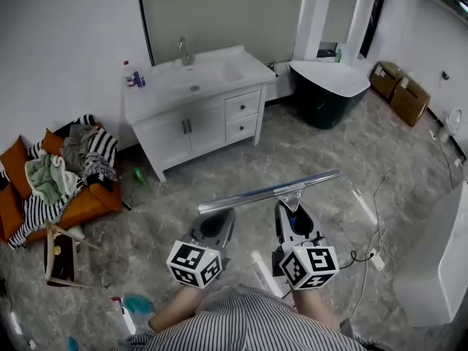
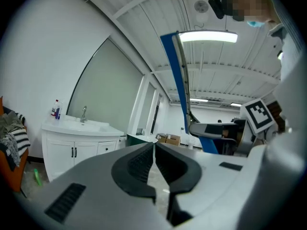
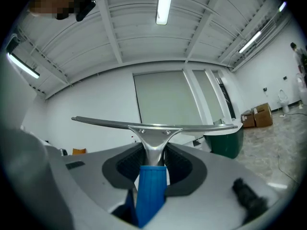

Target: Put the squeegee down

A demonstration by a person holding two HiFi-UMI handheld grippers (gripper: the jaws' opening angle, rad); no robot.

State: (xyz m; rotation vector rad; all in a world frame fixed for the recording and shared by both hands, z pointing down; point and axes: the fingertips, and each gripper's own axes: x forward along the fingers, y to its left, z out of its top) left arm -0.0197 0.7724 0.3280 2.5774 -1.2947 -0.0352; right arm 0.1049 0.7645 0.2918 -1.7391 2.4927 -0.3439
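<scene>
The squeegee [image 1: 270, 191] has a long silver blade and a blue handle. My right gripper [image 1: 292, 212] is shut on it, held level in front of me with the blade crosswise above the floor. In the right gripper view the blue handle [image 3: 151, 188] runs between the jaws and the blade [image 3: 156, 125] stretches across beyond them. My left gripper [image 1: 217, 225] hangs just left of it, shut on nothing, its pads [image 2: 144, 163] meeting. The left gripper view shows the squeegee [image 2: 178, 75] standing upright on the right.
A white vanity with sink [image 1: 194, 93] stands against the far wall under a mirror. A dark green tub [image 1: 329, 90] is to its right, with cardboard boxes [image 1: 398, 90] beyond. An orange seat piled with laundry [image 1: 62, 174] is on the left. A cable [image 1: 369, 251] lies on the marble floor.
</scene>
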